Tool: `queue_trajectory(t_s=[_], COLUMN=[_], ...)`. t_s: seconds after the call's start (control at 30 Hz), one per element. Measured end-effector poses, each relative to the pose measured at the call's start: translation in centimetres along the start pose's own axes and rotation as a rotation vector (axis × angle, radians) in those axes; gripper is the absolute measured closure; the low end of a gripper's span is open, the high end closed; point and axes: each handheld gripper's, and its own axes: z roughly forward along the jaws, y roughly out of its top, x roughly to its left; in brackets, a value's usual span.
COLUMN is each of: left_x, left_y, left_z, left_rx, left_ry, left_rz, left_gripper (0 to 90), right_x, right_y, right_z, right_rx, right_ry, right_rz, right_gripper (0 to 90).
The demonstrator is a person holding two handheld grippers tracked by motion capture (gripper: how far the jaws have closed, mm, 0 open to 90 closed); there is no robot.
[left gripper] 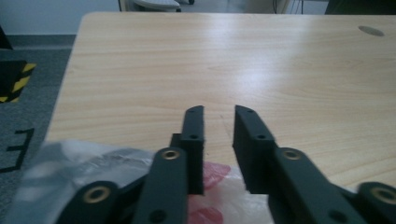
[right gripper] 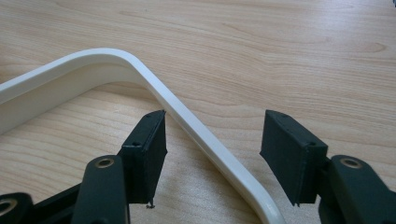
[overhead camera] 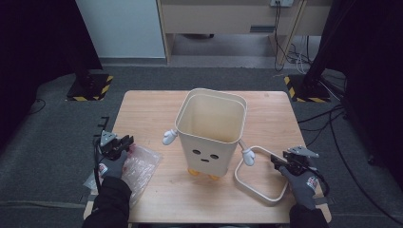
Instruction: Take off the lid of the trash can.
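A bin (overhead camera: pixel 211 135) is standing upright at the middle of the table (overhead camera: pixel 142 111). A loose rim frame (overhead camera: pixel 259 175) is lying flat on the table just to the bin's right, towards the near edge. A plastic bag (overhead camera: pixel 138 168) is lying on the table's near left corner, well apart from the frame, with the bin between them. The left gripper (left gripper: pixel 218 122) is sitting over the bag's far edge. The right gripper (right gripper: pixel 212 133) is straddling the frame's right side, one jaw on either side of it.
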Motion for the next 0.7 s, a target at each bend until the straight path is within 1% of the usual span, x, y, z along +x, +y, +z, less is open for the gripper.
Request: queue_trajectory(t_s=[0.03, 0.07, 0.1, 0.13, 0.17, 0.2, 0.23, 0.27, 0.3, 0.33, 0.37, 0.4, 0.43, 0.47, 0.5, 0.53, 0.57, 0.63, 0.67, 0.7], left_x=[0.0, -0.2, -0.3, -0.5, -0.6, -0.6, -0.9, -1.0, -1.1, -1.1, -1.1, -1.1, -1.1, -1.1, -1.1, -1.1, -1.1, -1.1, -1.2, -1.3], left_y=[0.0, -0.2, -0.3, -0.2, -0.2, -0.2, -0.3, -0.5, -0.6, -0.6, -0.9, -0.9, -1.1, -1.1, -1.5, -1.5, -1.5, -1.5, -1.5, -1.5], left_z=[0.0, 0.4, 0.5, 0.7, 0.9, 0.9, 1.2, 1.5, 1.6, 1.6, 1.7, 1.7, 1.9, 1.9, 2.0, 2.0, 2.1, 2.2, 2.3, 2.3], left_rx=[0.0, 0.027, 0.027, 0.032, 0.043, 0.043, 0.076, 0.103, 0.122, 0.122, 0.143, 0.143, 0.161, 0.161, 0.178, 0.178, 0.194, 0.209, 0.234, 0.235], left_ry=[0.0, -0.002, -0.002, 0.006, 0.009, 0.009, 0.02, 0.026, 0.032, 0.032, 0.051, 0.051, 0.067, 0.067, 0.076, 0.076, 0.083, 0.09, 0.094, 0.102], left_rz=[0.0, -0.003, -0.004, 0.005, 0.011, 0.011, 0.03, 0.037, 0.041, 0.041, 0.044, 0.044, 0.036, 0.036, 0.029, 0.029, 0.032, 0.038, 0.05, 0.058], left_gripper=[65.2, 60.1, 58.6, 53.0, 46.3, 42.5, 37.6, 35.7, 35.6, 34.4, 33.9, 33.8, 33.4, 33.4, 33.3, 33.5, 33.5, 35.3, 36.1, 37.4], right_x=[0.0, 0.1, 0.1, 0.0, 0.0, 0.0, 0.0, -0.1, -0.1, -0.1, -0.1, -0.1, -0.1, -0.1, -0.1, -0.1, -0.1, -0.1, -0.1, -0.1], right_y=[0.0, 0.0, 0.0, 0.0, 0.0, 0.0, 0.0, 0.0, 0.0, 0.0, 0.0, 0.0, 0.0, 0.0, 0.0, 0.0, 0.0, 0.1, 0.1, 0.0], right_z=[0.0, -0.1, -0.1, -0.1, -0.1, -0.1, -0.1, -0.1, -0.1, -0.1, -0.1, -0.2, -0.2, -0.2, -0.1, -0.1, -0.1, -0.1, -0.1, -0.1], right_rx=[0.0, -0.002, -0.004, -0.006, -0.01, -0.01, -0.01, -0.011, -0.011, -0.011, -0.013, -0.014, -0.014, -0.014, -0.011, -0.011, -0.011, -0.01, -0.01, -0.011], right_ry=[0.0, 0.001, 0.0, -0.001, -0.001, -0.001, -0.002, 0.0, 0.001, 0.001, 0.001, 0.001, 0.001, 0.001, 0.004, 0.004, 0.004, 0.003, 0.003, 0.004], right_rz=[0.0, -0.002, -0.002, -0.007, 0.0, 0.0, 0.003, 0.002, 0.003, 0.003, 0.003, 0.004, 0.004, 0.004, 0.005, 0.005, 0.004, 0.003, 0.003, 0.002], right_gripper=[40.2, 39.6, 39.6, 39.4, 38.9, 38.9, 38.3, 38.2, 38.1, 38.1, 37.6, 37.5, 37.5, 37.5, 37.4, 37.4, 37.4, 37.3, 37.3, 37.4])
